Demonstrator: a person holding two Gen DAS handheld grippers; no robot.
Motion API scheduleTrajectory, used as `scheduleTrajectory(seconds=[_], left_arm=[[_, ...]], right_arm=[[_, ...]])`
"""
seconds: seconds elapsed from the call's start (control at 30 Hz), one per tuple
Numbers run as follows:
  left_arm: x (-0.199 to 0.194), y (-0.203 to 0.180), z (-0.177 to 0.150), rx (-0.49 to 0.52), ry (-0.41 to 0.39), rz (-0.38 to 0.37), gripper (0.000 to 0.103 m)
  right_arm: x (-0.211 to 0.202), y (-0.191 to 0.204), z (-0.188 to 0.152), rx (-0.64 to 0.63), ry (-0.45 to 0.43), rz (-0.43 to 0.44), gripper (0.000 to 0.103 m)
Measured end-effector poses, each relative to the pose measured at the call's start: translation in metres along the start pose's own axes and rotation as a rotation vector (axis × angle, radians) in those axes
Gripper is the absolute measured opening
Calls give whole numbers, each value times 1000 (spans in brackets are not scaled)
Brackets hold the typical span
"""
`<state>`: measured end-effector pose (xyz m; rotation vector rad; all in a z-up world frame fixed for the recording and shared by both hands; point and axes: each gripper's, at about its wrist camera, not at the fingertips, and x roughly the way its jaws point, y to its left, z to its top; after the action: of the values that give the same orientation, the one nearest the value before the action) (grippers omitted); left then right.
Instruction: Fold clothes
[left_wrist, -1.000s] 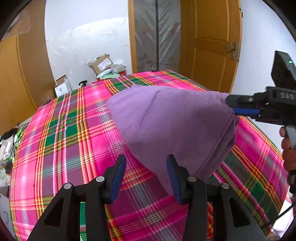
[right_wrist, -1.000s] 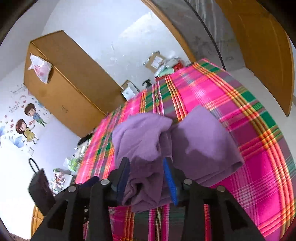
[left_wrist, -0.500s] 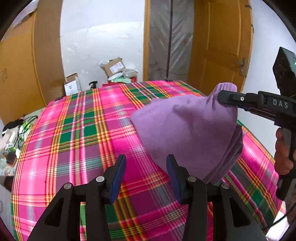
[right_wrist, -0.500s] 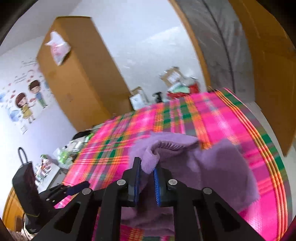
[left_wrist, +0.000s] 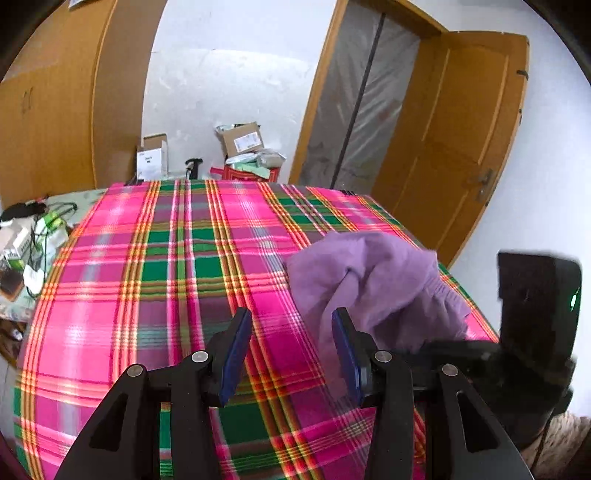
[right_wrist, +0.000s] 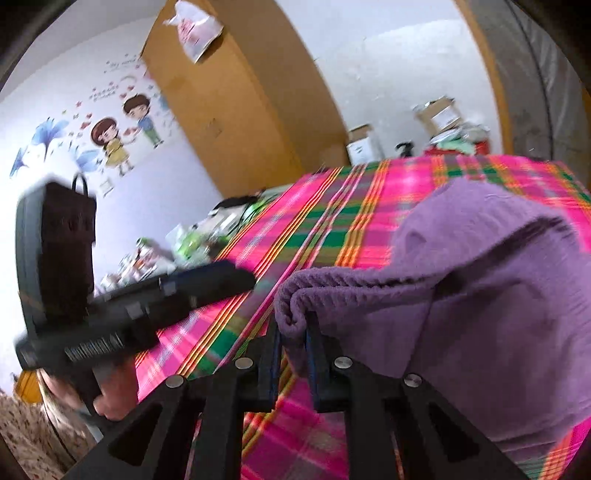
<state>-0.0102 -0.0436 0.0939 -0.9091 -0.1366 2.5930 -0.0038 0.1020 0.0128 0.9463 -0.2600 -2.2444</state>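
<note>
A purple knit garment lies bunched on the pink and green plaid cloth, near its right edge. My left gripper is open and empty, its blue pads over bare plaid just left of the garment. In the right wrist view my right gripper is shut on the garment's ribbed edge, and the rest drapes away to the right. The right gripper's black housing shows at the far right of the left wrist view. The left gripper appears side-on, held by a hand.
The plaid-covered table ends close on the right. Cardboard boxes stand on the floor behind it. A wooden door stands open at the back right, a wardrobe on the left. Cables and small clutter lie at the left.
The right gripper closed on a fold of the purple garment and swung with it. The garment now sits lower and bunched near the table's right edge. The left gripper shifted left, still open.
</note>
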Motion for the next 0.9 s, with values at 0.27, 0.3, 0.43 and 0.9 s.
scheduleTrajectory(seconds=[0.27, 0.3, 0.43, 0.9], left_arm=[[7, -10, -6, 92, 40, 7, 47], [8, -13, -7, 113, 46, 13, 47], [11, -23, -9, 172, 51, 21, 47], [56, -89, -14, 361, 143, -30, 47]], right_arm=[[12, 13, -20, -7, 62, -3, 15], [8, 12, -22, 0, 62, -13, 18], [-21, 1, -28, 19, 33, -89, 27], [-113, -83, -37, 268, -142, -397, 35]])
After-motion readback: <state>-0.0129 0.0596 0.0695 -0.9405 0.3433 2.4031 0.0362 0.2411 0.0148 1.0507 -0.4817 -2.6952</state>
